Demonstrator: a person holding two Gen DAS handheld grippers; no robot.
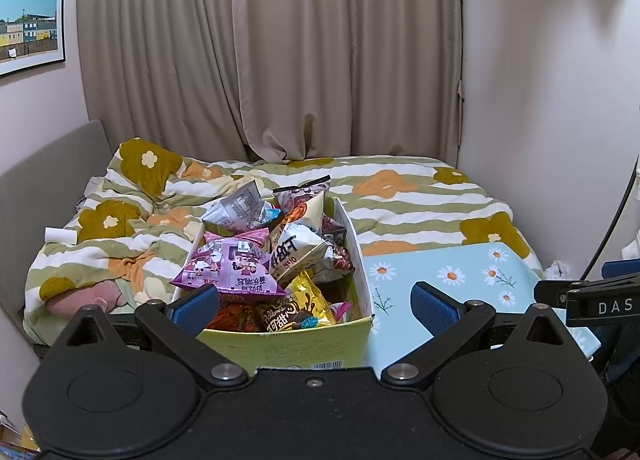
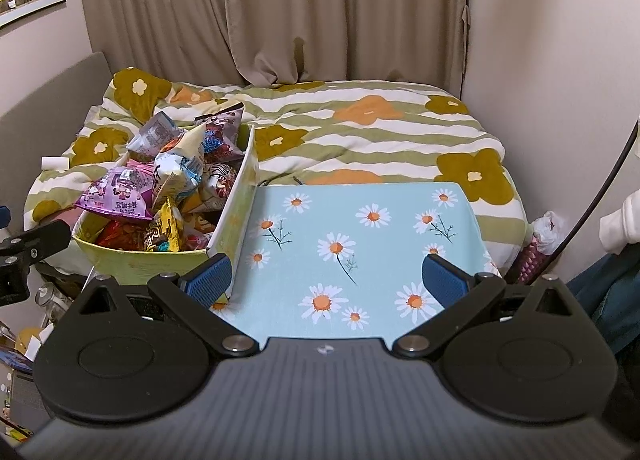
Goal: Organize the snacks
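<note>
A yellow-green cardboard box (image 1: 288,344) (image 2: 136,260) sits at the left end of a light blue daisy-print tabletop (image 1: 460,284) (image 2: 360,227). It is heaped with several snack packets: a purple bag (image 1: 230,270) (image 2: 116,195), a white bag (image 1: 298,252) (image 2: 176,171) and a gold packet (image 1: 310,298) (image 2: 166,225). My left gripper (image 1: 316,302) hovers open just in front of the box, nothing held. My right gripper (image 2: 328,282) is open over the bare tabletop, to the right of the box wall.
Behind the table lies a bed with a green-striped flower quilt (image 1: 400,187) (image 2: 360,127), with beige curtains (image 1: 320,51) at the back. A white wall stands at the right and a dark cable (image 2: 600,187) hangs there. Clutter sits on the floor at lower left (image 2: 24,340).
</note>
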